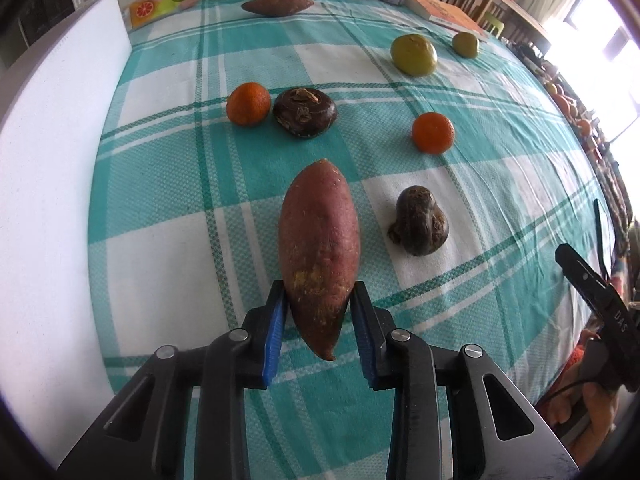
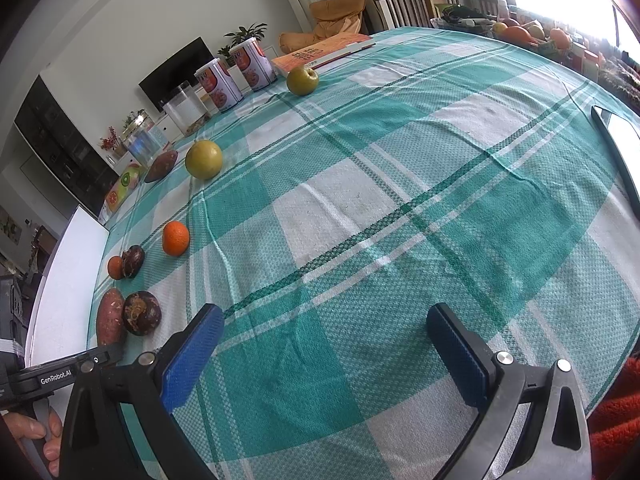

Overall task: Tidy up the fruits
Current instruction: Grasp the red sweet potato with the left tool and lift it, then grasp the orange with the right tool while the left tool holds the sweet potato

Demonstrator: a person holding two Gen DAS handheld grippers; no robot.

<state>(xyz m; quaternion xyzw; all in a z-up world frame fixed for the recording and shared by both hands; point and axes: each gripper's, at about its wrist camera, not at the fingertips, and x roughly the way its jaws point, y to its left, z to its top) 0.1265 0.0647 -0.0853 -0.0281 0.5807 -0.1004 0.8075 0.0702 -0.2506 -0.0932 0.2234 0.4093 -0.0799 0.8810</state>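
Observation:
My left gripper (image 1: 319,299) is shut on the near end of a reddish sweet potato (image 1: 319,248), which points away from me just above the checked tablecloth (image 1: 500,184); it also shows in the right wrist view (image 2: 110,318). Ahead lie two oranges (image 1: 248,104) (image 1: 433,133), two dark mangosteens (image 1: 305,112) (image 1: 418,220), two green pears (image 1: 413,55) (image 1: 465,44) and a second sweet potato (image 1: 278,3). My right gripper (image 2: 324,320) is open and empty over bare cloth, far right of the fruit.
A white board (image 1: 52,184) stands along the left table edge. Two tins (image 2: 236,76), a clear jar (image 2: 184,108), a book (image 2: 324,54) and a fruit-print box (image 1: 164,0) sit at the far end. Chairs and a fruit pile (image 2: 528,34) lie beyond.

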